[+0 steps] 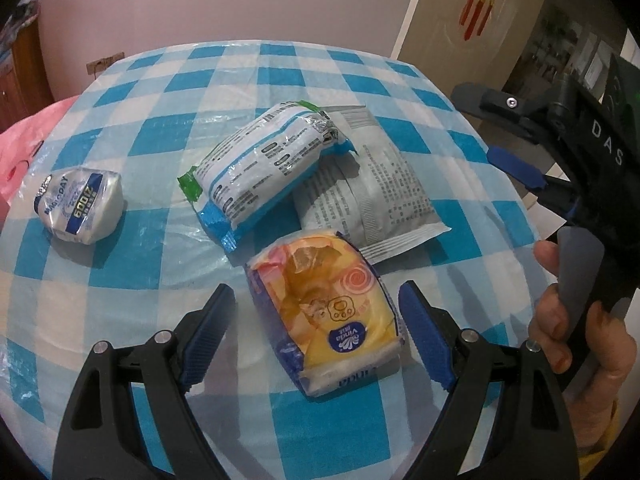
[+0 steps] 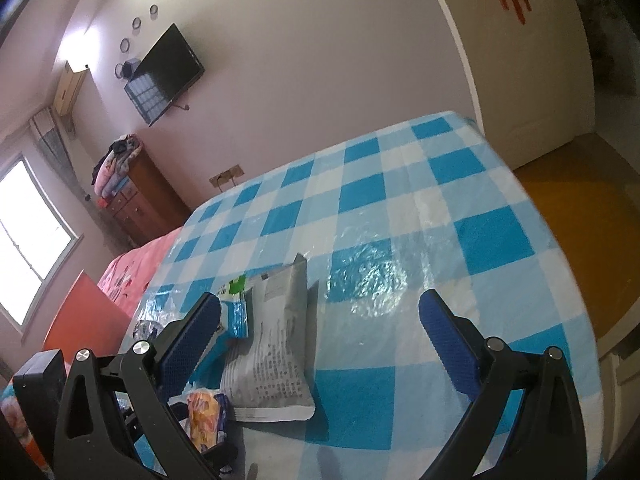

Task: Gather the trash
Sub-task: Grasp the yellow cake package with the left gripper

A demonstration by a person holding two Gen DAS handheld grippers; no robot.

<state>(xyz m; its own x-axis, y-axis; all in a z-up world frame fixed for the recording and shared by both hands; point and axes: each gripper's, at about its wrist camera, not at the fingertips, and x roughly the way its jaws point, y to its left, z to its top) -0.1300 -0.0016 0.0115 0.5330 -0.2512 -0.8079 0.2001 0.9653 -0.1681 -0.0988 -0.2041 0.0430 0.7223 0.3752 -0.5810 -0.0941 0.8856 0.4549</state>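
Four packets lie on the blue-and-white checked tablecloth (image 1: pixel 120 120). A yellow-orange tissue pack (image 1: pixel 324 312) lies nearest, and my left gripper (image 1: pixel 316 312) stands open around it, blue pads apart from its sides. Behind it a blue-and-white wrapper with green ends (image 1: pixel 264 160) leans on a grey printed packet (image 1: pixel 368 196). A small white tissue pack (image 1: pixel 80 204) lies at the left. My right gripper (image 2: pixel 320 344) hangs open above the table with the grey packet (image 2: pixel 272 352) by its left finger; it also shows at the right edge (image 1: pixel 520 132), held by a hand (image 1: pixel 580 332).
A pink bag or cloth (image 1: pixel 20 152) lies past the table's left edge. A wooden dresser (image 2: pixel 140 200), a wall-mounted television (image 2: pixel 168 68) and a window stand beyond the table. A door (image 2: pixel 520 60) and yellow floor (image 2: pixel 580 208) lie to the right of the table edge.
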